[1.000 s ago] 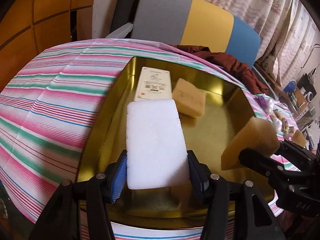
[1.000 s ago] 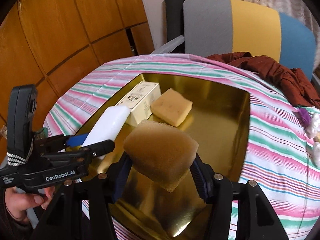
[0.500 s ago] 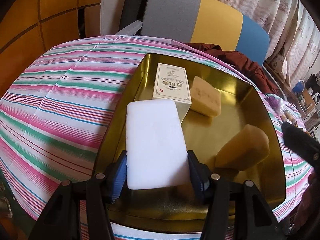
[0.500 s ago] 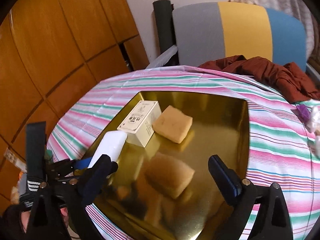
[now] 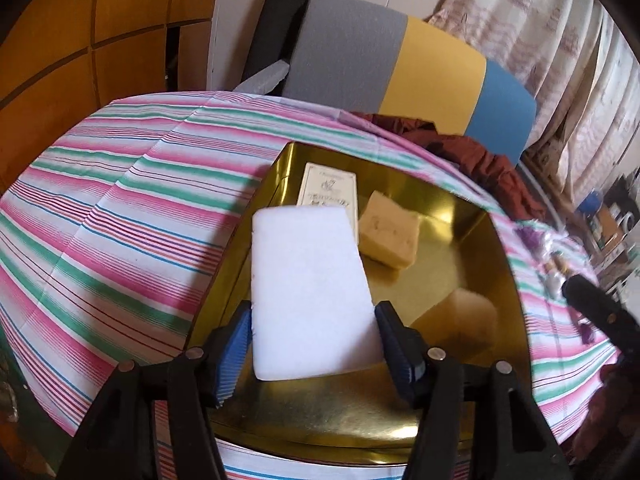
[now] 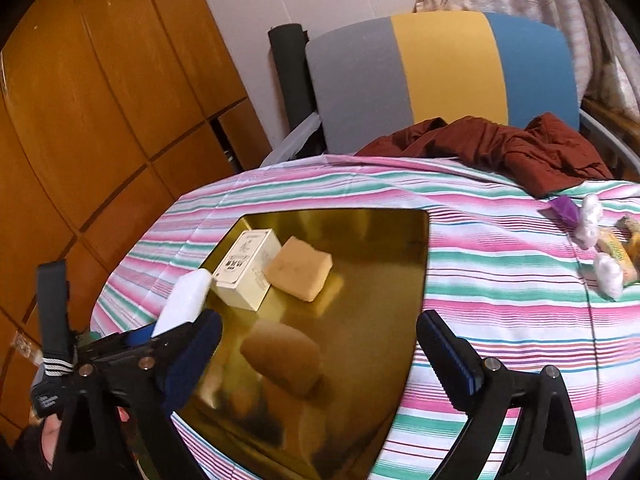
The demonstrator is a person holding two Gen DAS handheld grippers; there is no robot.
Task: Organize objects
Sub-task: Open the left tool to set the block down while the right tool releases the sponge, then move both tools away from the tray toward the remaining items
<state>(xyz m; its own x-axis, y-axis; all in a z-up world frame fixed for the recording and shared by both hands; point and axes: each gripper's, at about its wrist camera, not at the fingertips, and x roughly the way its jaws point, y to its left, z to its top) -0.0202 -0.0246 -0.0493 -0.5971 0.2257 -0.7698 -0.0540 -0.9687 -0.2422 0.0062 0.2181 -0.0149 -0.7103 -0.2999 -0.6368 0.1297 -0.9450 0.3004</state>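
A gold tray point(image 5: 508, 248) point(image 6: 416, 280) sits on the striped tablecloth. In it lie a cream box point(image 5: 330, 190) point(image 6: 246, 274), a tan sponge point(image 5: 390, 234) point(image 6: 300, 274) and a second tan sponge point(image 5: 460, 322) point(image 6: 282, 354) nearer the front. My left gripper point(image 5: 314, 340) is shut on a white sponge point(image 5: 308, 292) point(image 6: 184, 302), held over the tray's left part. My right gripper point(image 6: 320, 356) is open and empty, above the front sponge.
A striped tablecloth point(image 5: 120, 220) covers the table. A grey, yellow and blue chair point(image 6: 440, 76) with a dark red cloth point(image 6: 500, 144) stands behind. Small wrapped items and cotton balls point(image 6: 600, 248) lie at the right of the table.
My right gripper opened and let the tan sponge go into the tray, then drew back. My left gripper still holds the white sponge and has risen slightly.
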